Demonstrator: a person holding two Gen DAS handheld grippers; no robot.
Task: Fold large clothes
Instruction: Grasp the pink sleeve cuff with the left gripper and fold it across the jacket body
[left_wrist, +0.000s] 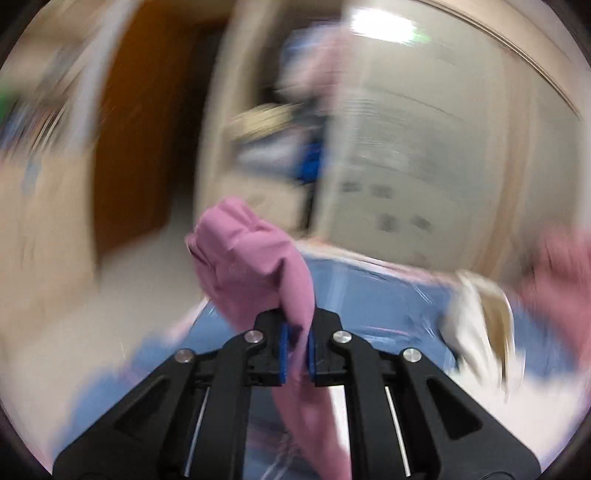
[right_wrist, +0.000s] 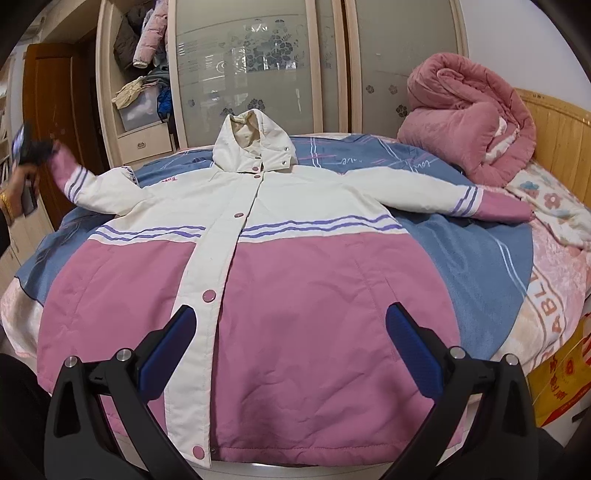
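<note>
Item: hooded jacket (right_wrist: 258, 258), white above, pink below, with purple stripes and pink snap buttons, spread front-up on a blue blanket (right_wrist: 480, 251) over the bed (right_wrist: 554, 273); the snap placket is fastened. Hood (right_wrist: 255, 142): at the far end of the jacket, toward the wardrobe (right_wrist: 258, 66). Sleeve on the headboard side (right_wrist: 480, 203): flat on the blanket, pink cuff reaching the floral sheet. Opposite sleeve: raised off the blanket beyond the jacket's shoulder, pink cuff (left_wrist: 255, 266) pinched in the left gripper (left_wrist: 295, 347), whose blue pads are drawn together on the fabric; cloth bunches above the jaws and trails beneath them. The left wrist view is heavily blurred. From the right wrist view the same gripper shows as a dark blur in a person's hand (right_wrist: 22, 177) at the sleeve's end. Right gripper (right_wrist: 288, 339): jaws spread wide, holding nothing, poised over the jacket's pink lower half near the hem. Beyond the jacket's flat sleeve: a rolled pink quilt (right_wrist: 469, 114) at the wooden headboard (right_wrist: 561, 129).
</note>
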